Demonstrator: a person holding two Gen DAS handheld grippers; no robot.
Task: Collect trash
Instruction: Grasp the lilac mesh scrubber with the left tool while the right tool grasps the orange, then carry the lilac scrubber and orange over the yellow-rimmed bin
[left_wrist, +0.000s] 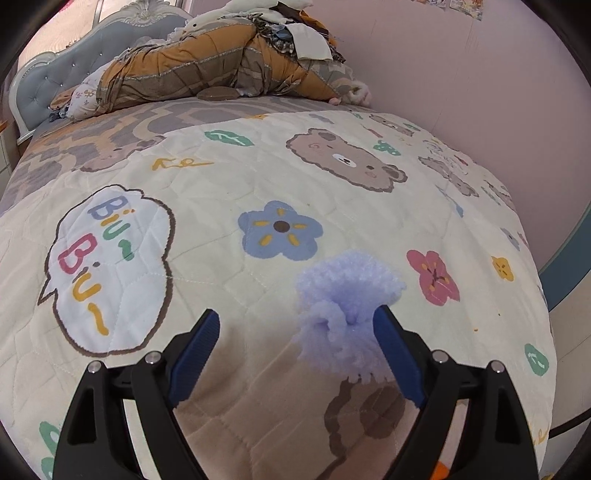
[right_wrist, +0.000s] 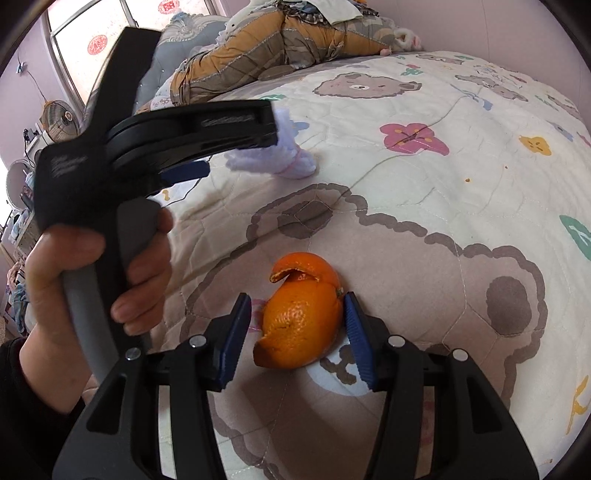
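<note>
- Trash on the bear-print quilt: in the left wrist view a fluffy lilac scrap lies near the blue flower print.
- Left gripper stands spread wide; the scrap touches only its right pad, unpinched.
- In the right wrist view an orange peel lies on the quilt's big bear print.
- Right gripper brackets the peel, jaws half spread, with a gap on the left; whether the right pad touches, I cannot tell.
- A hand holds the left gripper beside the lilac scrap.

Left tongs motion-blurred, tips partly hidden.
</note>
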